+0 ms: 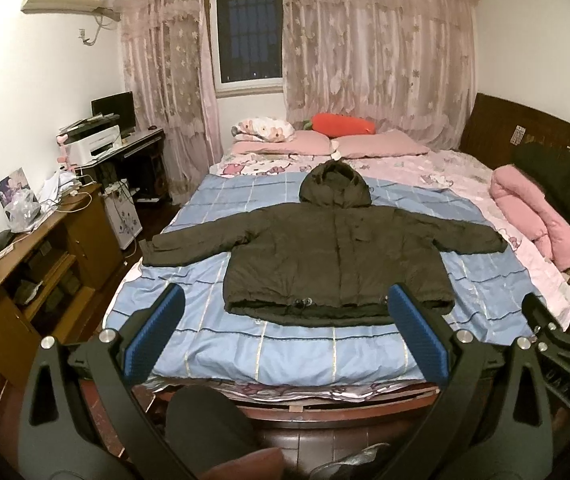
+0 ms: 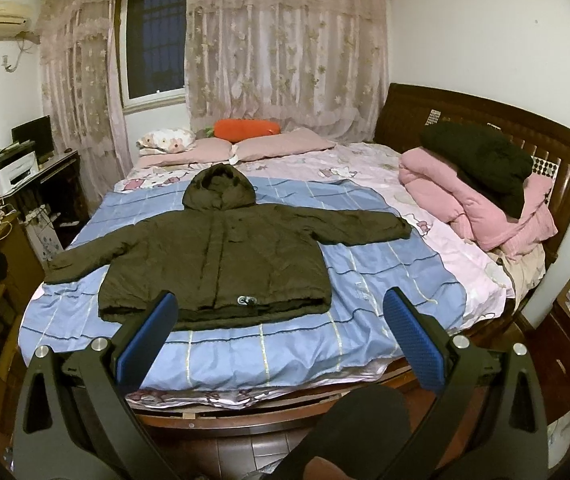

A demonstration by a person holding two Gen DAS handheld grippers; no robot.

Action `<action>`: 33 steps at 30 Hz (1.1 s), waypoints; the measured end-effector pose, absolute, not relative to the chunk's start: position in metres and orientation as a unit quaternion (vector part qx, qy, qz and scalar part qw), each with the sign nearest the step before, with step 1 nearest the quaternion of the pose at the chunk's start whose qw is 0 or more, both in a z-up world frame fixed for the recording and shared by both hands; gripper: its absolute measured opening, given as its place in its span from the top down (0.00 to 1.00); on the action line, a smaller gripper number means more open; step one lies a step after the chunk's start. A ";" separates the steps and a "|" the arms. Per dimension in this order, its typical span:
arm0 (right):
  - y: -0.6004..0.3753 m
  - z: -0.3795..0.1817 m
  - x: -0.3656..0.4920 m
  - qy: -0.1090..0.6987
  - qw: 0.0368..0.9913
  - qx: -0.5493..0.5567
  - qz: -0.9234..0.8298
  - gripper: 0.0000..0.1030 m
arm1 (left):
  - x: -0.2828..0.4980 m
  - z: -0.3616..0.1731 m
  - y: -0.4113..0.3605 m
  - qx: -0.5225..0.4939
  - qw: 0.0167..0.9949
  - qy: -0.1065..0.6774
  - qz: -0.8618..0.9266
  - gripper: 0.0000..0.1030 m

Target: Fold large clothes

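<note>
A dark olive hooded jacket [image 1: 325,248] lies flat and face up on the blue checked sheet [image 1: 245,344], sleeves spread to both sides and hood toward the pillows. It also shows in the right wrist view [image 2: 221,256]. My left gripper [image 1: 285,300] is open and empty, held above the foot of the bed in front of the jacket's hem. My right gripper [image 2: 281,300] is open and empty, also short of the hem; part of it shows at the right of the left wrist view [image 1: 557,320].
A pink quilt [image 2: 473,200] with a dark garment [image 2: 481,160] on it lies by the wooden headboard [image 2: 485,116] on the right. Pillows [image 1: 325,144] and an orange cushion [image 1: 343,125] lie at the far side. A wooden cabinet [image 1: 45,248] and desk [image 1: 133,148] stand left.
</note>
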State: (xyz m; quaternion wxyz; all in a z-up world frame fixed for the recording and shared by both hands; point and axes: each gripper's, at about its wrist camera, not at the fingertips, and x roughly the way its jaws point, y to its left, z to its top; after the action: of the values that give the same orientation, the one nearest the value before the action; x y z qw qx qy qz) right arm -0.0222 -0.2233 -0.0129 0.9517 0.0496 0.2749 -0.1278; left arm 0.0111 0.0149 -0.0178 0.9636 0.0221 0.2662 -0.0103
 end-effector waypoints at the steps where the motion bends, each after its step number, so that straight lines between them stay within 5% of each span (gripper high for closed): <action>1: -0.224 -0.013 -0.020 0.276 0.951 0.050 -0.128 0.01 | 0.015 -0.019 0.013 0.022 0.963 0.268 -0.011 0.02; 14: -0.256 -0.035 0.041 0.297 0.946 0.078 -0.100 0.01 | 0.090 -0.033 -0.007 0.040 0.958 0.283 -0.013 0.02; 26: -0.343 -0.086 0.140 0.298 0.937 0.121 -0.137 0.01 | 0.237 -0.085 -0.019 0.048 0.962 0.269 -0.020 0.02; 33: -0.425 -0.124 0.183 0.320 0.897 0.268 -0.148 0.01 | 0.318 -0.112 -0.031 0.048 0.969 0.242 -0.023 0.02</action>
State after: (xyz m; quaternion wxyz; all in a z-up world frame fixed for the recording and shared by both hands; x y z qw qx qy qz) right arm 0.1830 -0.4250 -0.1244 0.8965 0.2682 0.3199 -0.1481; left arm 0.3179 -0.0306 -0.1121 0.9689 0.0477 0.2418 -0.0229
